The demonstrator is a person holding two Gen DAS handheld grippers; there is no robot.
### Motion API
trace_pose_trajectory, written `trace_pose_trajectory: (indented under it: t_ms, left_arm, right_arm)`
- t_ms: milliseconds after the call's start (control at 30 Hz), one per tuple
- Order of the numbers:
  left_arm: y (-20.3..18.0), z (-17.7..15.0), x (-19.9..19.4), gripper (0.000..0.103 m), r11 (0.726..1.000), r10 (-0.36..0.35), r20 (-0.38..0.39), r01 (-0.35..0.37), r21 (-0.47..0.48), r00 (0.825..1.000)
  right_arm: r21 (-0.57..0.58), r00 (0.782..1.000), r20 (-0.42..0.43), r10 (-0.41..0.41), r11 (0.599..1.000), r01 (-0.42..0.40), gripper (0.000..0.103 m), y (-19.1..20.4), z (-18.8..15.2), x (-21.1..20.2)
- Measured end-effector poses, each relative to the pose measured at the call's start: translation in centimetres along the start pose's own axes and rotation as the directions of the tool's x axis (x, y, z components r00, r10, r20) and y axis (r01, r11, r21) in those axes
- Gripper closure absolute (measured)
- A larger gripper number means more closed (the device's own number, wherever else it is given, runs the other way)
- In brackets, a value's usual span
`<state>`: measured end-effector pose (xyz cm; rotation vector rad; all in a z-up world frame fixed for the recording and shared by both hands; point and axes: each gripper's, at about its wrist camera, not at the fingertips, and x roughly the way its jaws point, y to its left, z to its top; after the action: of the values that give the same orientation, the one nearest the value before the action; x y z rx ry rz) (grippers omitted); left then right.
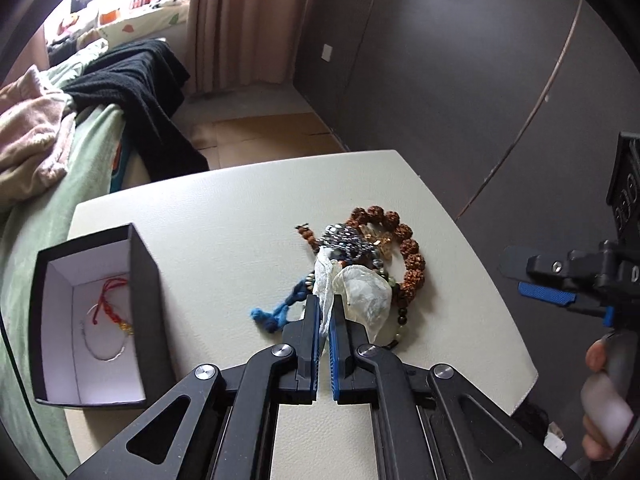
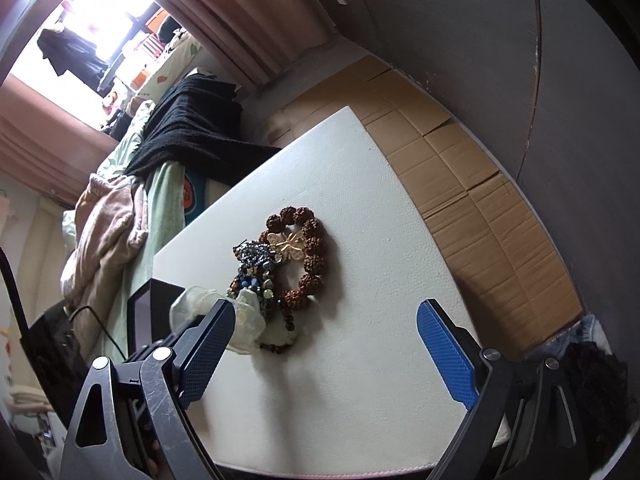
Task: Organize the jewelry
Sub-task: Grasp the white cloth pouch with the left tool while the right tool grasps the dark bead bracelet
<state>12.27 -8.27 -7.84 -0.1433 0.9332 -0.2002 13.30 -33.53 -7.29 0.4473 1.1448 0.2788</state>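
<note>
The left gripper (image 1: 325, 312) is pinching a crumpled white plastic bag (image 1: 360, 292) between its blue pads, the jaws drawn in tight on a fold of the thin film at the near edge of the jewelry pile. The bag is lying over the near part of the heap on the cream table (image 1: 224, 208), partly covering a string of dark and pale green beads (image 1: 400, 320). Just left of the bag a blue knotted cord (image 1: 276, 314) is trailing out onto the tabletop. Behind the bag a silver-grey sparkly piece (image 1: 344, 240) is resting on the pile, and a bracelet of large brown knobbly beads (image 1: 404, 240) is curving around the far and right side, with a pale gold butterfly ornament (image 2: 289, 245) sitting inside its ring. At the left edge of the table an open black box (image 1: 92, 320) with a white lining is holding a red braided cord bracelet (image 1: 110, 304) and a thin silver bangle (image 1: 98, 336). The right gripper (image 2: 326, 330) is hovering over the near right part of the table with its jaws spread wide and nothing between them, a hand (image 1: 600, 384) gripping its handle. Beyond the table a bed (image 1: 48, 216) with a black blanket (image 1: 148, 92) is standing by pink curtains (image 1: 248, 20).
</note>
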Motion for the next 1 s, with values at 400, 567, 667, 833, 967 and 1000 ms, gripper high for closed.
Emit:
trace_pose_trajectory:
  t_ms: [400, 567, 667, 833, 967, 1000]
  left_arm:
    - [3.0, 0.6, -2.6, 0.099, 0.997, -0.013, 0.056, 0.017, -0.081, 0.998]
    - [4.1, 0.6, -3.1, 0.099, 0.993, -0.036, 0.057, 0.042, -0.112, 0.998]
    - [4.6, 0.5, -3.4, 0.099, 0.991, -0.037, 0.061, 0.044, -0.124, 0.997]
    - [5.1, 0.3, -4.2, 0.099, 0.991, -0.028, 0.075, 0.038, -0.131, 0.997]
    - [5.3, 0.0, -5.1, 0.099, 0.990, -0.020, 0.091, 0.032, -0.134, 0.996]
    - [5.3, -0.1, -5.3, 0.099, 0.991, -0.016, 0.095, 0.029, -0.133, 0.995]
  right_arm:
    - [-0.089, 0.994, -0.101, -0.047, 0.995, 0.038, 0.037, 3.0, -1.4, 4.7]
    - [-0.152, 0.985, -0.117, -0.125, 0.983, 0.106, 0.047, 4.4, -1.7, 7.1]
    - [-0.179, 0.981, -0.119, -0.153, 0.975, 0.130, 0.056, 5.2, -1.8, 8.1]
    - [-0.216, 0.968, -0.090, -0.233, 0.954, 0.209, 0.093, 5.9, -2.1, 8.7]
    - [-0.192, 0.974, -0.055, -0.219, 0.960, 0.205, 0.093, 5.9, -2.2, 7.5]
    - [-0.187, 0.977, -0.052, -0.208, 0.963, 0.195, 0.093, 5.9, -2.2, 7.0]
